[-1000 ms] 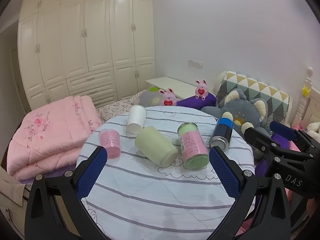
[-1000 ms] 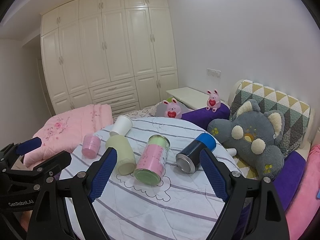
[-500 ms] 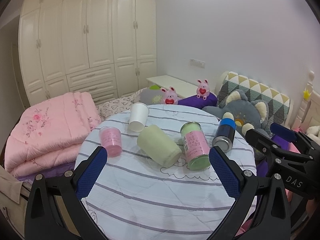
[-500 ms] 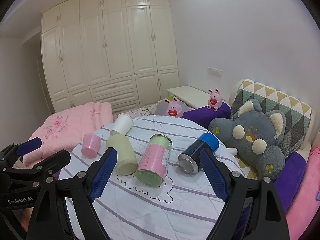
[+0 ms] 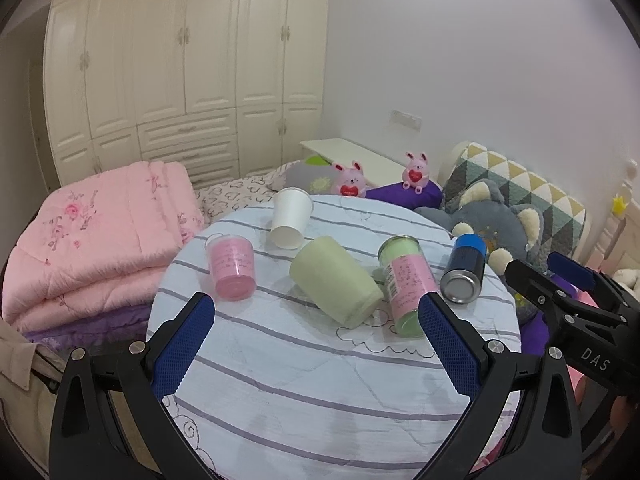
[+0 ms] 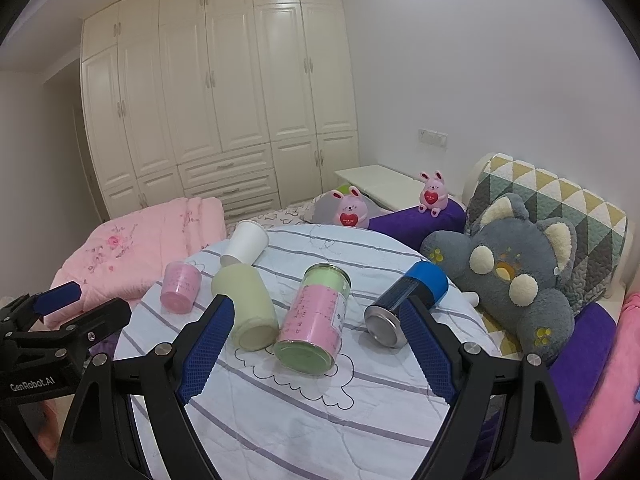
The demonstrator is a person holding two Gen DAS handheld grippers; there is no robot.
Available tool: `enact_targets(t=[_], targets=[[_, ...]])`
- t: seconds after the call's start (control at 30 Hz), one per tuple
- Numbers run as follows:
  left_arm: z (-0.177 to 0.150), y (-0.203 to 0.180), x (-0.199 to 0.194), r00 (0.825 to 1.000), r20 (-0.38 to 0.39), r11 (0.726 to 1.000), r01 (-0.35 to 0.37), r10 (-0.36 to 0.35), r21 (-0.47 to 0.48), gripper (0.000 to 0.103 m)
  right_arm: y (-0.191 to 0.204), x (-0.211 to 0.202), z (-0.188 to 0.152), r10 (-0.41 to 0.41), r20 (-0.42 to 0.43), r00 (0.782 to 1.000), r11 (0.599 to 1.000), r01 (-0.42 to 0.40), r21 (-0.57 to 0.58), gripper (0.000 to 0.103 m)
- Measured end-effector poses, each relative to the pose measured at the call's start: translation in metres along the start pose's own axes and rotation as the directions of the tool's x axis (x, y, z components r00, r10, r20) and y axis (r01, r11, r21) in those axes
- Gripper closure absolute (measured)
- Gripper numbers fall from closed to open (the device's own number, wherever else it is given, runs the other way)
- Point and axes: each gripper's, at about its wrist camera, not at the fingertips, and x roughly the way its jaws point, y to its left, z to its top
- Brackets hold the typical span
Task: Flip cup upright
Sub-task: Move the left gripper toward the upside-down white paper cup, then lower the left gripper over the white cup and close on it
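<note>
Several cups lie on their sides on a round striped table [image 5: 304, 392]: a pink cup [image 5: 232, 268] [image 6: 181, 287], a white paper cup [image 5: 290, 218] [image 6: 244, 243], a pale green cup [image 5: 335, 286] [image 6: 250, 310], a pink-labelled green jar [image 5: 406, 284] [image 6: 316, 326] and a dark cup with a blue end [image 5: 464, 274] [image 6: 406, 306]. My left gripper [image 5: 316, 346] is open and empty, in front of the pale green cup. My right gripper [image 6: 316, 350] is open and empty, in front of the jar.
A folded pink quilt [image 5: 92, 240] lies left of the table. A grey plush toy [image 6: 516, 268], two pink bunnies [image 6: 352, 212] and a patterned cushion [image 6: 560, 208] lie at the right. White wardrobes [image 6: 220, 100] stand behind.
Both grippers have shifted slightly, with the cups sitting a little lower and nearer in the views. Both stay open. No cup has moved.
</note>
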Motion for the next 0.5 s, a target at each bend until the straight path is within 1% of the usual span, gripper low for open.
enact_targets(t=[0.17,0.3,0.5], targets=[[0.002,0.003,0.012,1.000,-0.016,1.000,0.008,-0.008,-0.015,0.000,-0.001,0.010,0.003,-0.001,-0.015,1.000,1.000,0.001,0.002,0.017],[0.002,0.000,0.018,1.000,-0.024,1.000,0.009,-0.010,-0.005,0.000,-0.004,0.017,0.004,-0.009,-0.024,1.000,1.000,0.009,0.008,0.017],[0.007,-0.001,0.020,1.000,-0.002,1.000,0.020,-0.020,-0.003,0.000,-0.012,0.022,0.008,-0.025,-0.023,0.999,0.999,0.026,0.021,0.017]])
